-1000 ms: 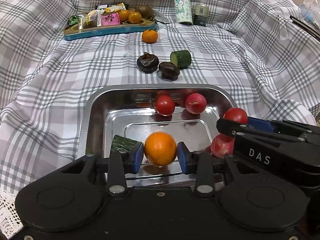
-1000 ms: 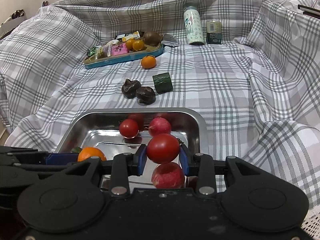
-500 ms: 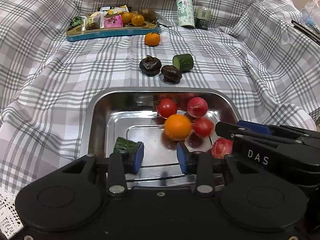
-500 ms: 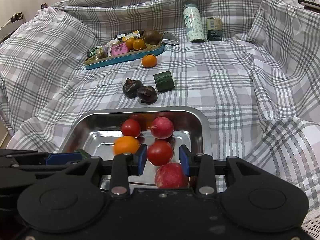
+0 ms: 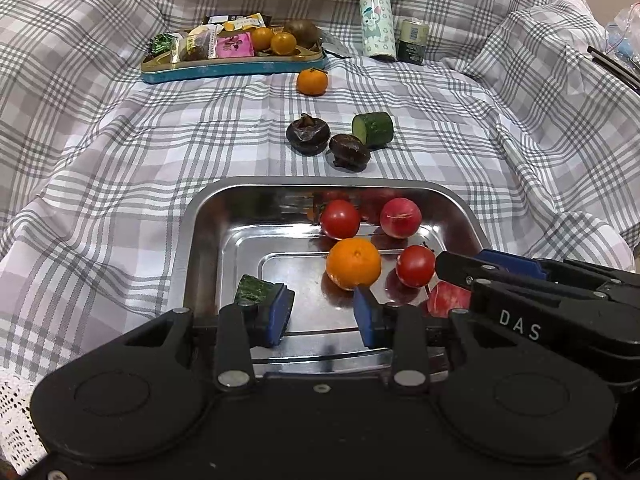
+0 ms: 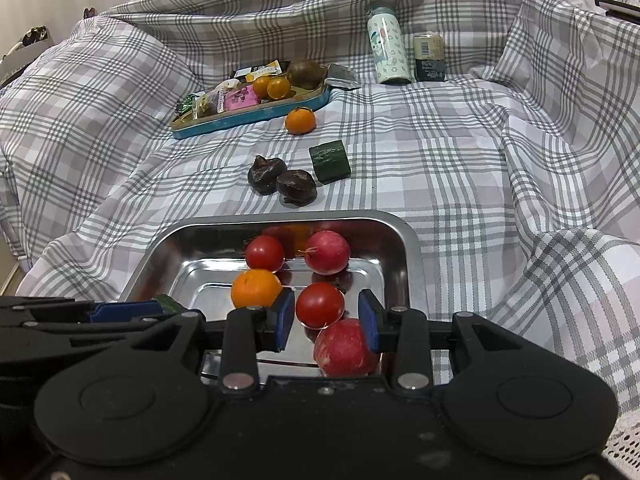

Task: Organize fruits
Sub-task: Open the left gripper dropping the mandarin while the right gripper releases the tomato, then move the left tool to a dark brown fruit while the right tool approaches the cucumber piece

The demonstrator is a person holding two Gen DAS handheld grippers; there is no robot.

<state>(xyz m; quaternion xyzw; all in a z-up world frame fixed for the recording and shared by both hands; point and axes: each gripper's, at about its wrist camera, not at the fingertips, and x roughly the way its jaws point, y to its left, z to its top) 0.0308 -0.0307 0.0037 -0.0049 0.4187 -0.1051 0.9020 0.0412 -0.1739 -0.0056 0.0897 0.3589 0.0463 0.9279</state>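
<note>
A steel tray [image 5: 200,240] [image 6: 412,264] holds an orange [image 5: 353,263] [image 6: 256,289], two tomatoes [image 5: 340,219] [image 5: 416,266], two red radish-like fruits [image 5: 400,217] [image 6: 345,347] and a green cucumber piece [image 5: 253,289]. My left gripper [image 5: 322,314] is open and empty over the tray's near edge. My right gripper [image 6: 326,322] is open; a tomato [image 6: 320,305] lies loose in the tray between its pads.
On the plaid cloth beyond the tray lie two dark fruits [image 5: 308,135] [image 5: 349,151], a cucumber chunk [image 5: 373,128] and a small orange [image 5: 312,81]. A blue snack tray [image 5: 232,68], a bottle [image 5: 376,20] and a can [image 5: 413,41] stand at the back.
Both grippers opened. The orange left the left gripper and the tomato left the right gripper; both dropped into the steel tray and rolled to rest there. Both grippers drew back slightly.
</note>
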